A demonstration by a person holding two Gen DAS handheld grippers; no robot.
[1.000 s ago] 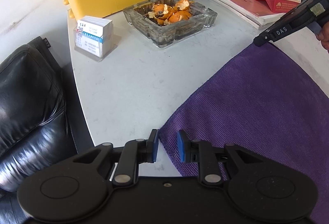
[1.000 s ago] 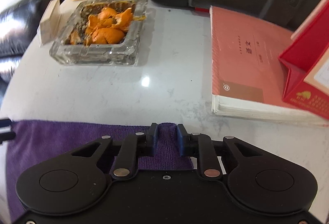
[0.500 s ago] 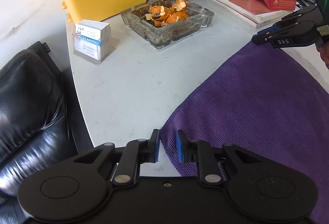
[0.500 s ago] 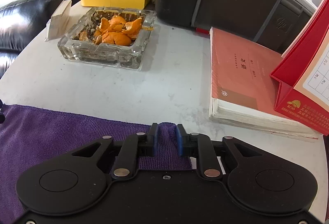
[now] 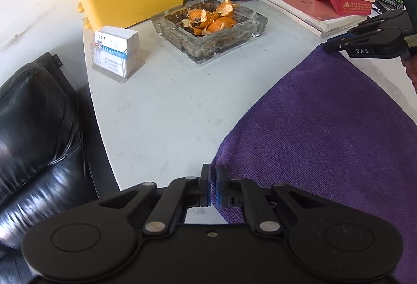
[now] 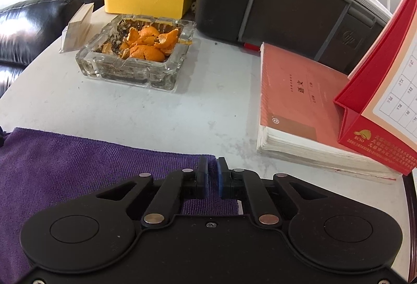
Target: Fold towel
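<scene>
We see the desk (image 5: 161,112), pale and round-edged, carrying the purple towel (image 5: 325,127), which lies flat along its near edge with its two far corners pointing toward the middle. Each gripper sits at one of those corners. The left gripper (image 5: 212,186) has just been closing and now pinches the towel's left corner between its blue pads; the right gripper (image 6: 212,177) has likewise just been closing and is clamped on the right corner.

We judge this as the grasp that opens the first fold. The next move calls for lifting both corners together, keeping the edge taut, and carrying it over toward the near edge.

The left view alone shows the right gripper from outside, resting on the cloth. The right view alone shows the printer (image 6: 273,5) and how near the book (image 6: 294,106) lies. Both show the ashtray (image 6: 135,59).
</scene>
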